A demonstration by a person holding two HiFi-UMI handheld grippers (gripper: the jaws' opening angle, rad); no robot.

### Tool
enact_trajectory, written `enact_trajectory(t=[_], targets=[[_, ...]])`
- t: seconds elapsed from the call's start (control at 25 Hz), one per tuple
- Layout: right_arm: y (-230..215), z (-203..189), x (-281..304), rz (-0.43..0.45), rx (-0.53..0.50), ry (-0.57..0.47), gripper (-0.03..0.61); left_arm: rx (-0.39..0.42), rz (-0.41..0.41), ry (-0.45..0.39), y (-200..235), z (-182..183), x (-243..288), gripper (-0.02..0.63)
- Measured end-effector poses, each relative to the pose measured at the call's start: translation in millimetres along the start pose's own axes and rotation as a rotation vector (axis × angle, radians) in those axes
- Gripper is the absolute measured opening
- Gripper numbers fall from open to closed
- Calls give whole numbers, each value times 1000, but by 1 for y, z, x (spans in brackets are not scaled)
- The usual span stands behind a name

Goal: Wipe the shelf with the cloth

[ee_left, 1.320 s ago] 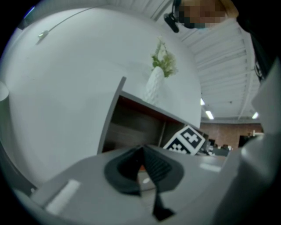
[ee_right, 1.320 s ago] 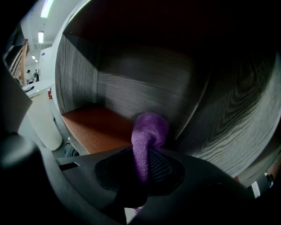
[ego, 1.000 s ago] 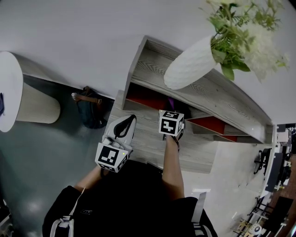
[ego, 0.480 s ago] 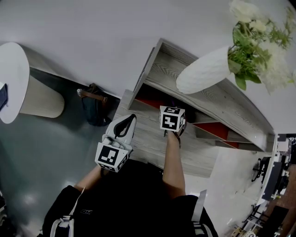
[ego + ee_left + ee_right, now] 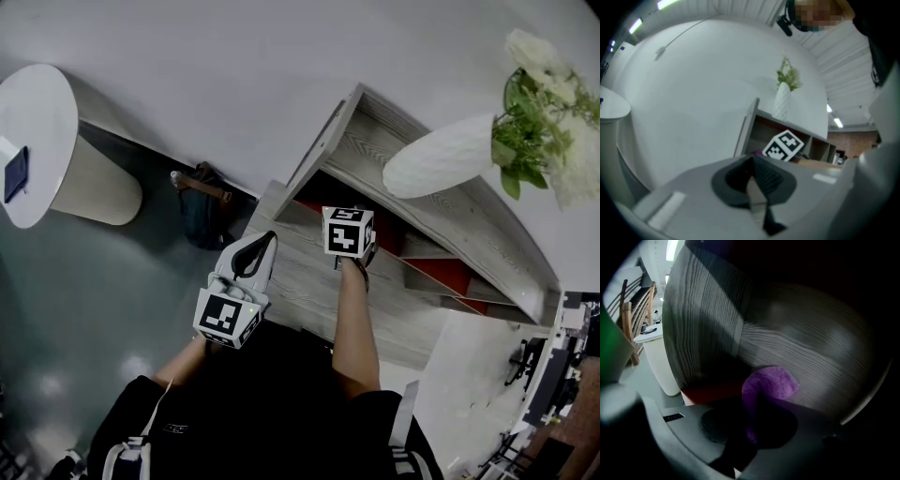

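Note:
The grey wooden shelf [image 5: 309, 281] stands against the white wall. My right gripper [image 5: 753, 414] reaches into its upper left compartment, shut on a purple cloth [image 5: 769, 383] that bulges past the jaws against the wood-grain inner wall. In the head view only its marker cube [image 5: 348, 232] and the forearm show; the cloth is hidden there. My left gripper [image 5: 265, 241] hangs over the left part of the lower ledge, jaws together, holding nothing. The left gripper view shows the same cube [image 5: 785, 145] at the compartment mouth.
A white ribbed vase [image 5: 448, 167] with white flowers lies across the shelf top in the head view. The compartments have red floors [image 5: 441, 272]. A dark bag [image 5: 202, 214] sits on the floor left of the shelf. A round white table [image 5: 33, 141] stands far left.
In the head view the shelf and vase have slid to the right, so the right gripper with the cloth now stands nearer the shelf's left end wall. The left gripper looks unmoved.

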State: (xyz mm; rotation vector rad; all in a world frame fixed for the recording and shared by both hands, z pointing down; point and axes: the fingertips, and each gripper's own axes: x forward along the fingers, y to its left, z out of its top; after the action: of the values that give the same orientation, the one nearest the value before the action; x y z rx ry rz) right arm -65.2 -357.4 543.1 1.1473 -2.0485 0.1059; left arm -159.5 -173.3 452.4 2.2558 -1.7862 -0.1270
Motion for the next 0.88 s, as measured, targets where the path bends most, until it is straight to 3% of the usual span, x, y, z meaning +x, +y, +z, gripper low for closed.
enact_trajectory(t=[0.52, 0.88], targets=[[50, 31, 12, 107, -96, -36, 74, -7, 69, -4, 20, 0, -21, 5], [69, 31, 5, 144, -138, -53, 74, -16, 86, -7, 24, -1, -29, 5]])
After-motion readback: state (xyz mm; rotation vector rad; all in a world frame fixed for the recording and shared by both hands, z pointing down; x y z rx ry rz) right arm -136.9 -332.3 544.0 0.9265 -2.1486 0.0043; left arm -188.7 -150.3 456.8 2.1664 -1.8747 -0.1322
